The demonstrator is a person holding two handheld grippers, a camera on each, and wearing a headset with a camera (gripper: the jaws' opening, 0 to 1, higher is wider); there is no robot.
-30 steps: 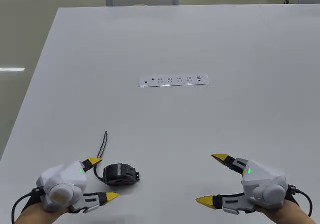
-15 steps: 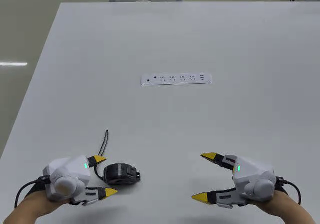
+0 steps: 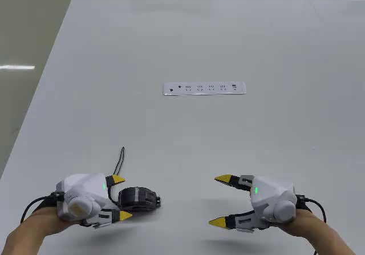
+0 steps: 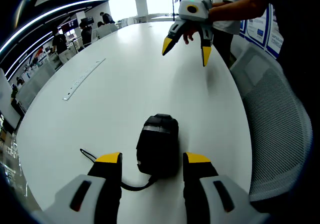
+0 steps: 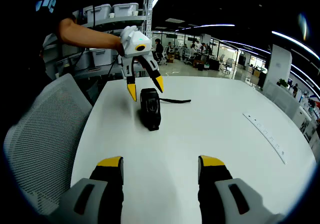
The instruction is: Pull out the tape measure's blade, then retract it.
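1. The tape measure (image 3: 138,198) lies flat on the white table (image 3: 199,135), near the person's edge and towards the left side.
2. In the head view its long axis runs about left to right, in line with the two tools.
3. Its strap end points at the left gripper (image 3: 121,197). The opposite end points across the bare table at the right gripper (image 3: 219,201).
4. The thin black strap (image 3: 118,164) leaves the end nearest the left gripper and trails away from the person over the table.
5. The left gripper is released, with its jaws spread and one yellow tip on each side of the tape measure's strap end.
6. In the left gripper view the tape measure (image 4: 158,145) sits between the tips of the left gripper (image 4: 152,158). There is a clear gap at one tip and only a very narrow one at the other, so the tool is not clamped on it.
7. The right gripper is also released, its jaws wide and holding nothing. It is well apart from the tape measure and aimed at it.
8. In the right gripper view the tape measure (image 5: 150,108) lies lengthwise, straight ahead of the right gripper (image 5: 160,161). The left gripper (image 5: 145,88) straddles its far end.
9. A white power strip (image 3: 204,88) lies farther up the table, near its middle, with its long axis also left to right.
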